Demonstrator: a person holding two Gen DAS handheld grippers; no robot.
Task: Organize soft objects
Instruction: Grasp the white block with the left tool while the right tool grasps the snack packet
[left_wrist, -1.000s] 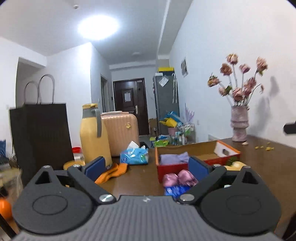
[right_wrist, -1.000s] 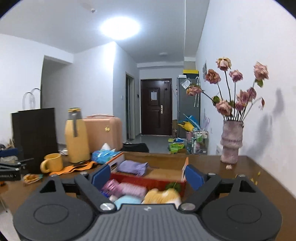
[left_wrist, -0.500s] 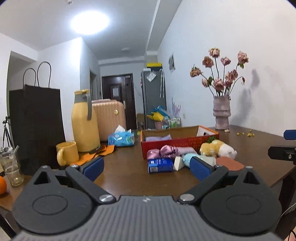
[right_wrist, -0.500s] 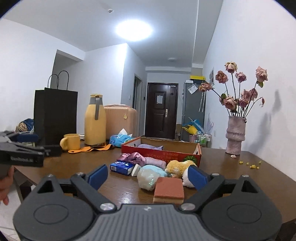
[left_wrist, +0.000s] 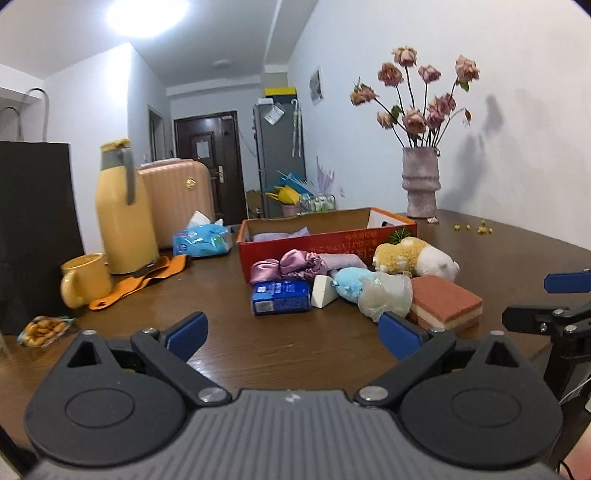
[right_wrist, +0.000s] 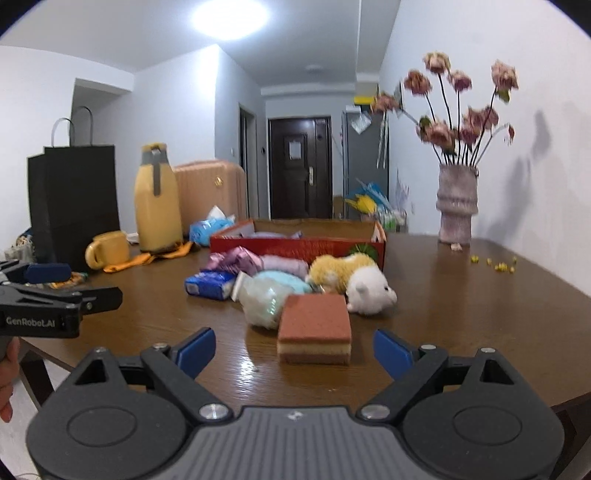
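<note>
A pile of soft things lies on the brown table in front of a red cardboard box (left_wrist: 328, 242) (right_wrist: 295, 245): a layered brown sponge (left_wrist: 445, 302) (right_wrist: 314, 328), a yellow and white plush (left_wrist: 413, 254) (right_wrist: 351, 277), a light blue plush (left_wrist: 349, 282), a pale bagged item (right_wrist: 264, 301), pink satin scrunchies (left_wrist: 288, 264) and a blue tissue pack (left_wrist: 280, 301) (right_wrist: 208, 284). A lilac cloth (left_wrist: 280, 234) lies in the box. My left gripper (left_wrist: 291, 332) is open and empty, short of the pile. My right gripper (right_wrist: 293, 347) is open and empty, just before the sponge.
A yellow thermos (left_wrist: 123, 210), yellow mug (left_wrist: 85, 278), orange cloth (left_wrist: 140, 282), blue tissue bag (left_wrist: 201, 238) and black paper bag (left_wrist: 33, 229) stand at the left. A vase of dried roses (left_wrist: 419, 181) stands back right. A snack packet (left_wrist: 42, 330) lies near the left edge.
Both grippers have pulled back from the box toward the table's near edge and dropped lower; the whole pile now shows ahead. Both stay open and empty.
</note>
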